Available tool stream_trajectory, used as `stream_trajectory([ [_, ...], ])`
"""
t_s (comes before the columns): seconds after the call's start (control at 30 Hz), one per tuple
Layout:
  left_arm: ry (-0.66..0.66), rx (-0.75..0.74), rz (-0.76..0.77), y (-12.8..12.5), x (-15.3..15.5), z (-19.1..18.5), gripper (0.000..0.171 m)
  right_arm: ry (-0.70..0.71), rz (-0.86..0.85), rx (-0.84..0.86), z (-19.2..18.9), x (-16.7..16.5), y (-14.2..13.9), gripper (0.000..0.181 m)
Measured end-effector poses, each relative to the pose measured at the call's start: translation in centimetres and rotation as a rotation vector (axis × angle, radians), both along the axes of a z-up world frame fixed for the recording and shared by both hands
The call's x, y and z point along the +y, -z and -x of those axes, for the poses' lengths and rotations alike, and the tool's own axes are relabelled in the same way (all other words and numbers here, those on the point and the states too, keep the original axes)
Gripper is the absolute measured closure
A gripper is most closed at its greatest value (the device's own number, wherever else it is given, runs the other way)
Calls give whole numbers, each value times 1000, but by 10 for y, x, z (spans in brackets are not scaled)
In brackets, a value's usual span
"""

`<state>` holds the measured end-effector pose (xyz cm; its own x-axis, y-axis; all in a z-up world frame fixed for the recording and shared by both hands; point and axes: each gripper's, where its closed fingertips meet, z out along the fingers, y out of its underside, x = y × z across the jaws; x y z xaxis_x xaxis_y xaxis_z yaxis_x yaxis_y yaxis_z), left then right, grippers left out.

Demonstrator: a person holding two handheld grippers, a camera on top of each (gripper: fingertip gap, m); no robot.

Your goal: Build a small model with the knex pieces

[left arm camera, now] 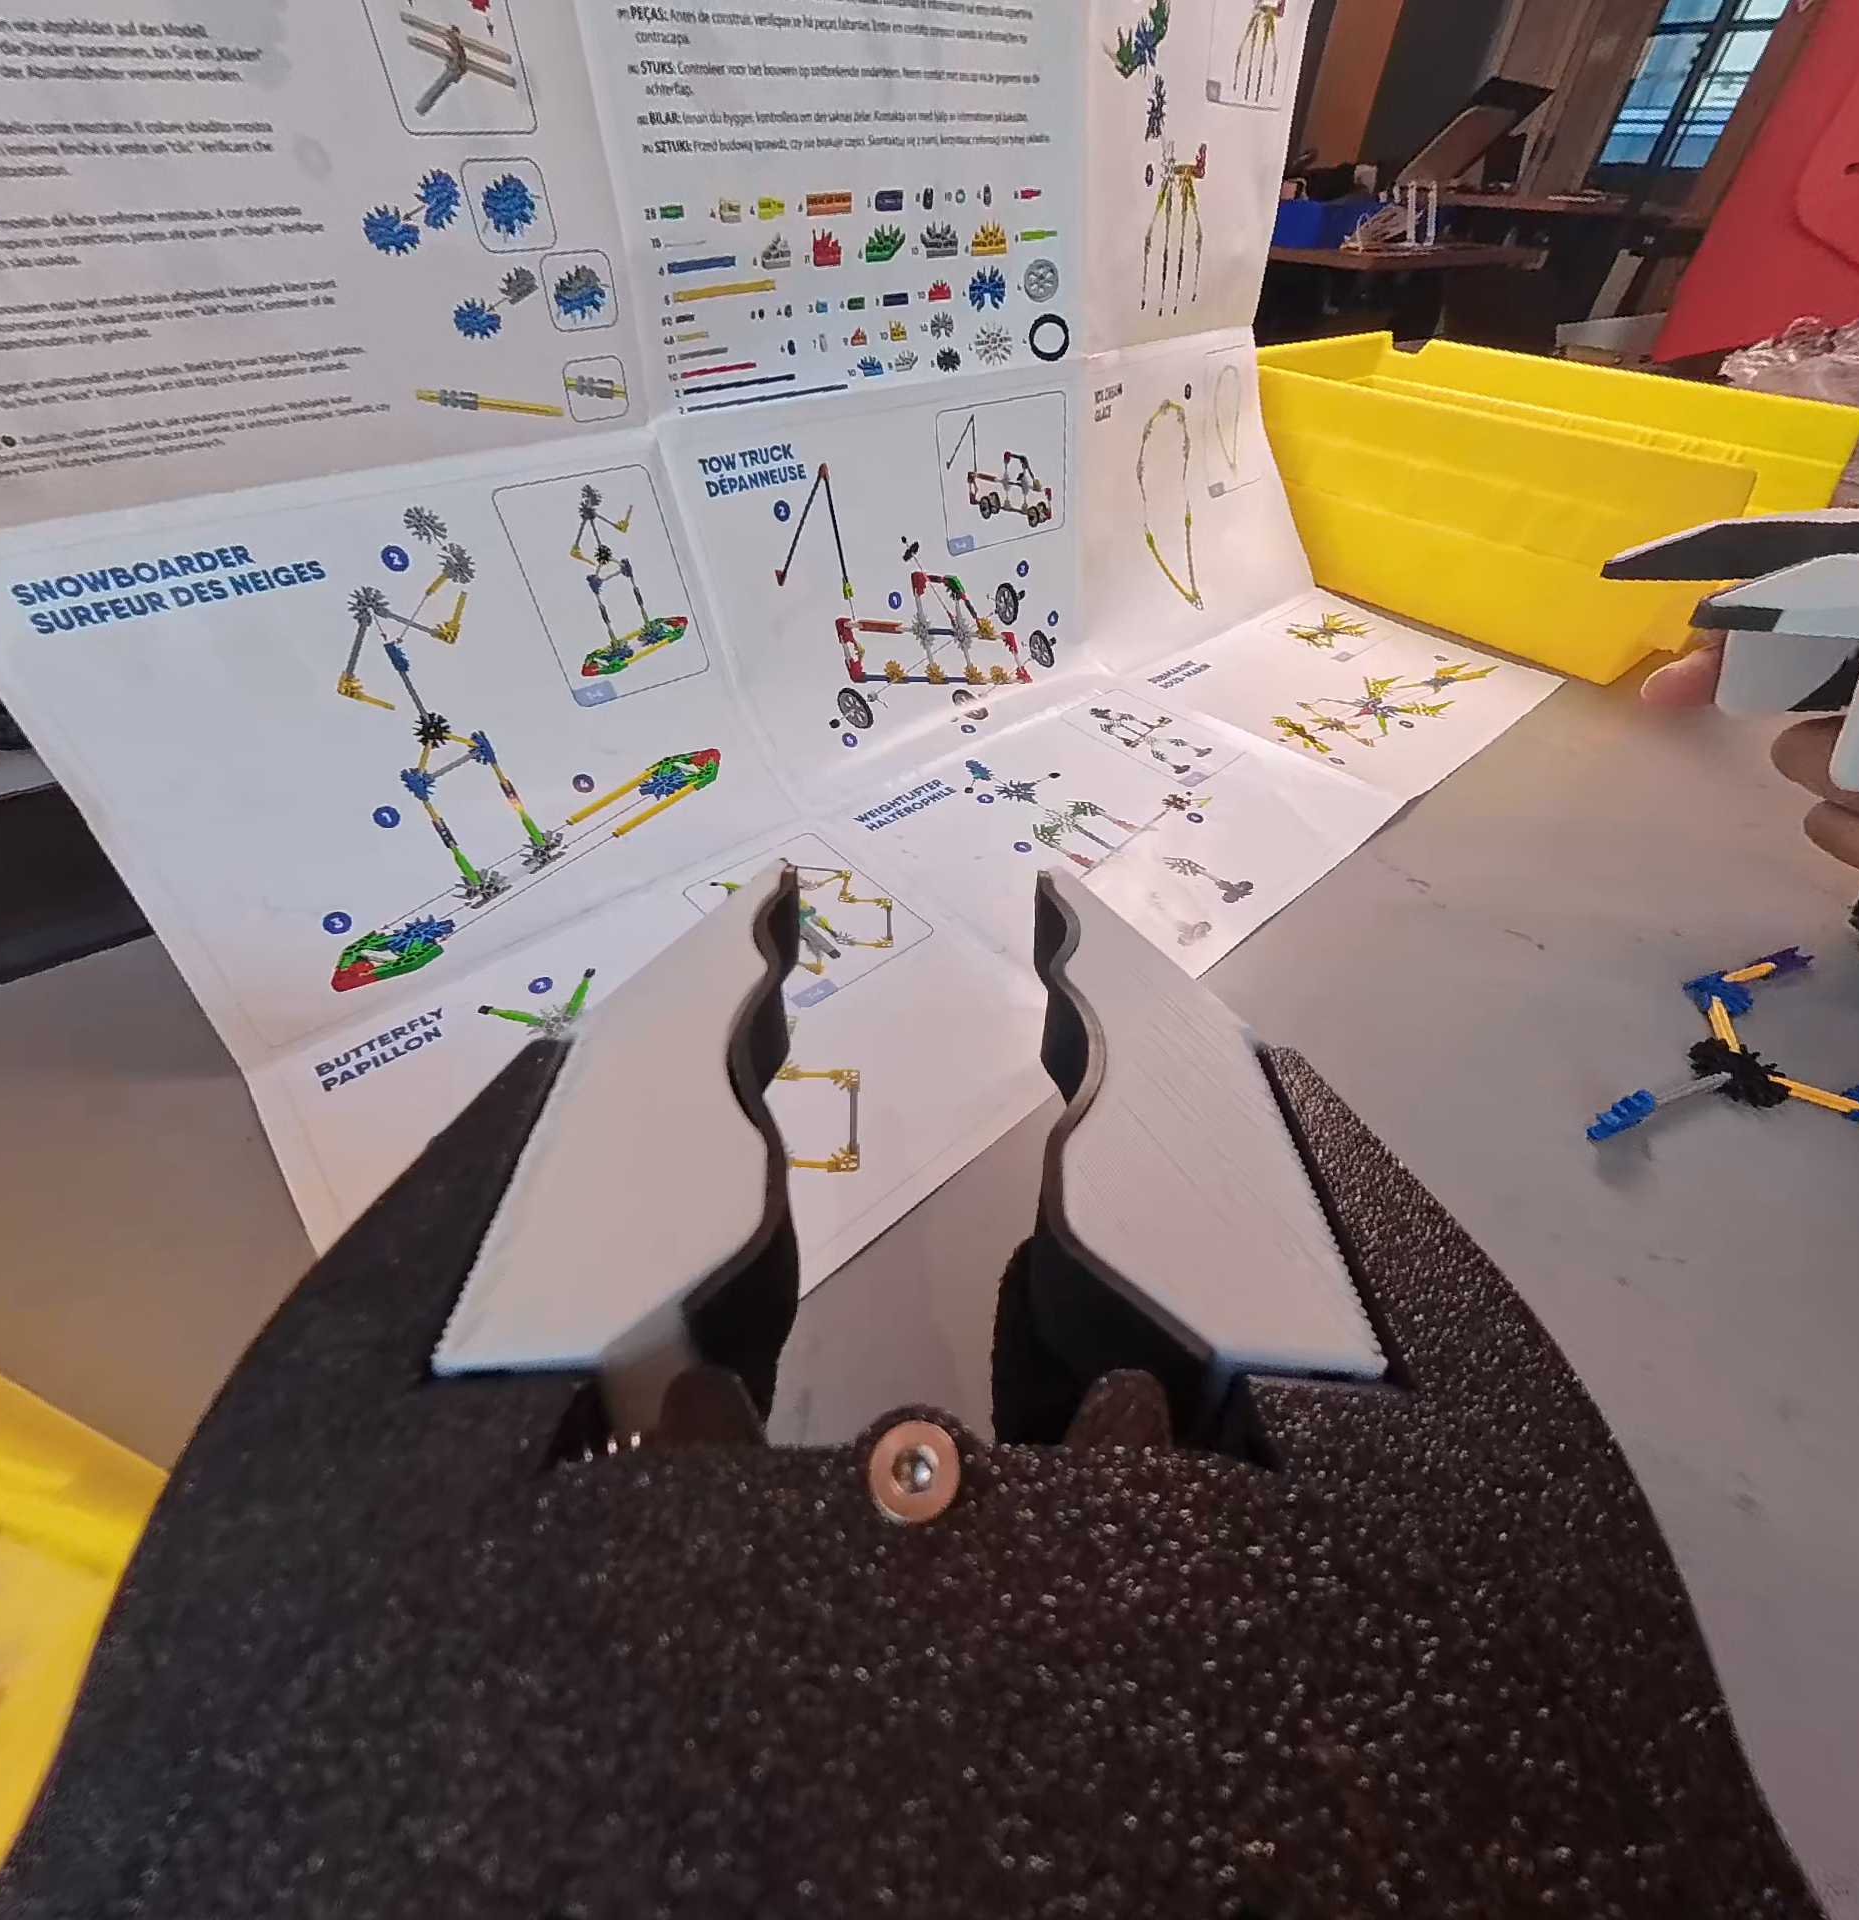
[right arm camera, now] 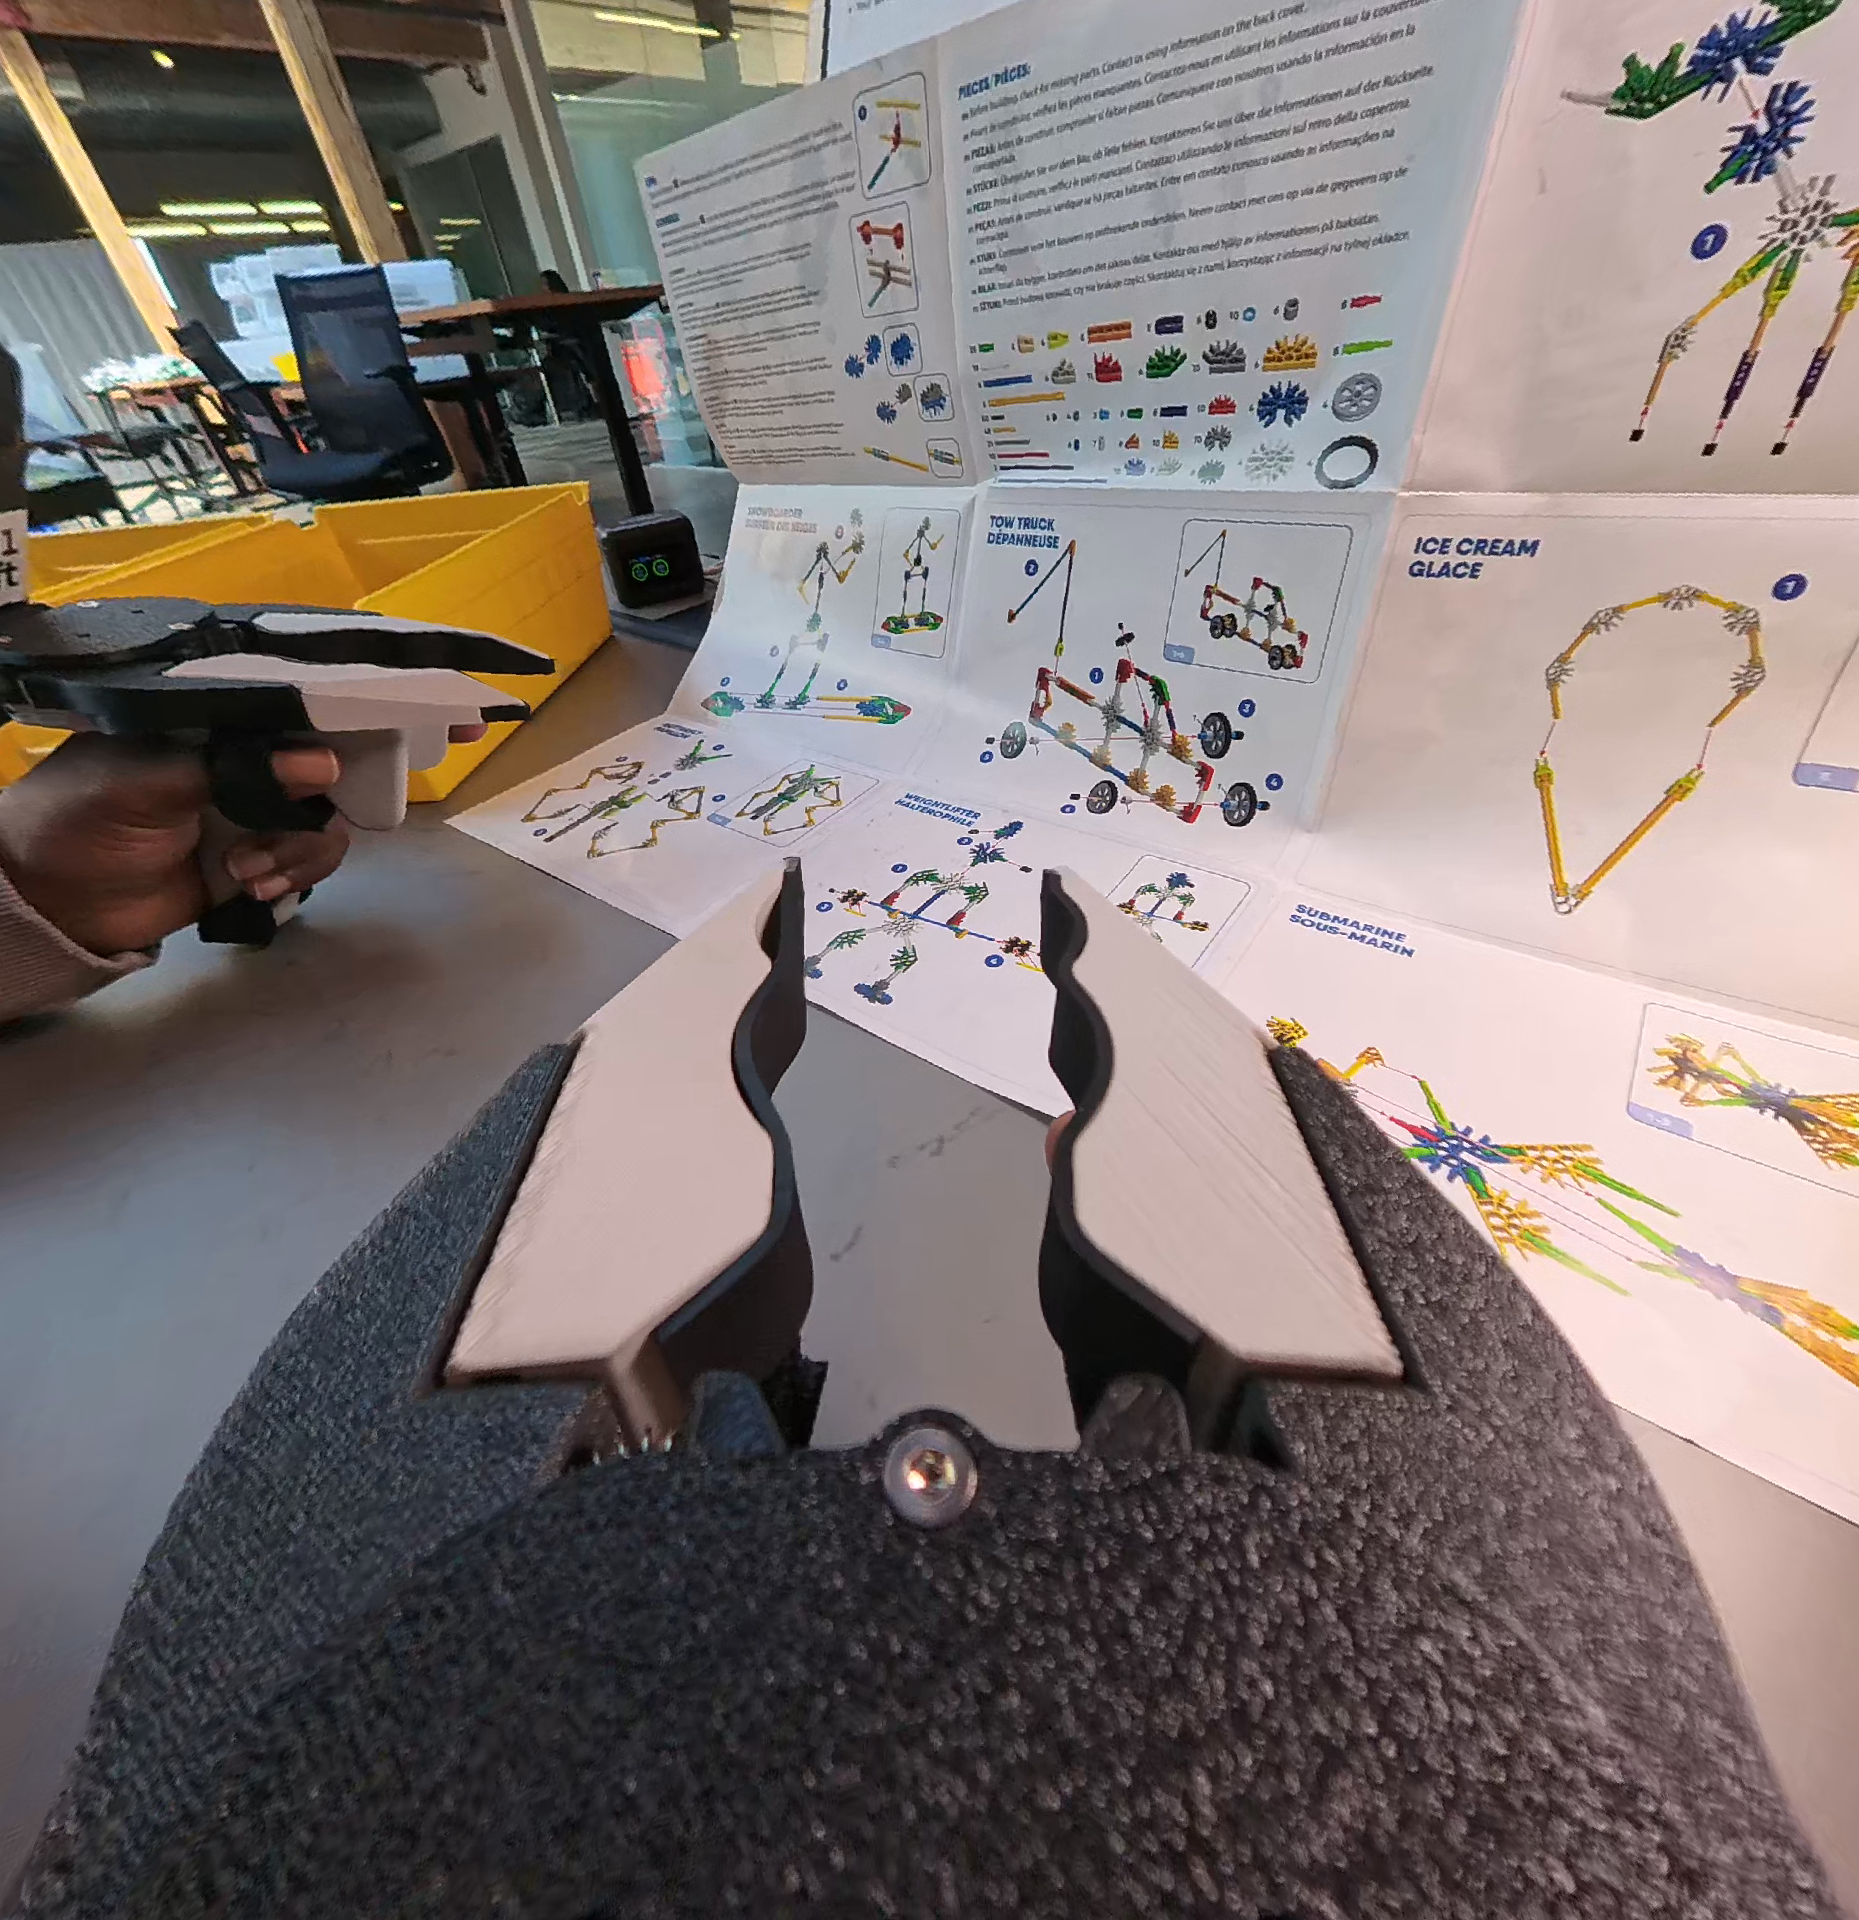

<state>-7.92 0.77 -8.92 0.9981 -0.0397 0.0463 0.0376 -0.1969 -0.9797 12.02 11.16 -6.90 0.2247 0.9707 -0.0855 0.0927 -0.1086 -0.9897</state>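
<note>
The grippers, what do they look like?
Each gripper has two pale grey fingers with wavy black inner pads, set in a rough, speckled black body with a silver screw. The left one has a grey pistol-style handle and a white label. A beige sleeve shows.

A grey surface (left arm camera: 1527, 1299) carries a large folded instruction sheet (left arm camera: 904, 675); the sheet's lower part lies flat and its upper part stands up behind. Right of the sheet lies a small toy build (left arm camera: 1735, 1070) of blue, yellow and black rods and connectors, apart from it. Yellow bins (left arm camera: 1507, 499) stand at the far right, and more yellow bins (right arm camera: 468, 582) at the left, with a small black device (right arm camera: 655, 561) beside them.
</note>
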Motion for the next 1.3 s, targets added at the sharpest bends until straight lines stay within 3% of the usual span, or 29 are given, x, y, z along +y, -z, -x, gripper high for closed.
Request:
stream_trajectory([
  [0.37, -149, -2, -16, -5, 12, 38, 136, -13, -29, -18, 1, -4, 2, 141],
  [0.67, -343, 63, -56, -29, 70, 81, 139, -5, -16, -17, 0, -2, 1, 146],
  [0.93, -511, 67, 69, -3, 112, 153, 157, 1, -66, -26, -1, -4, 1, 154],
  [1.07, -508, 41, 70, 4, 121, 160, 167, -2, -53, -31, 0, -3, 3, 155],
  [1.3, -522, 78, 79, 8, 125, 162, 168, -13, -6, -41, 1, 0, 8, 155],
])
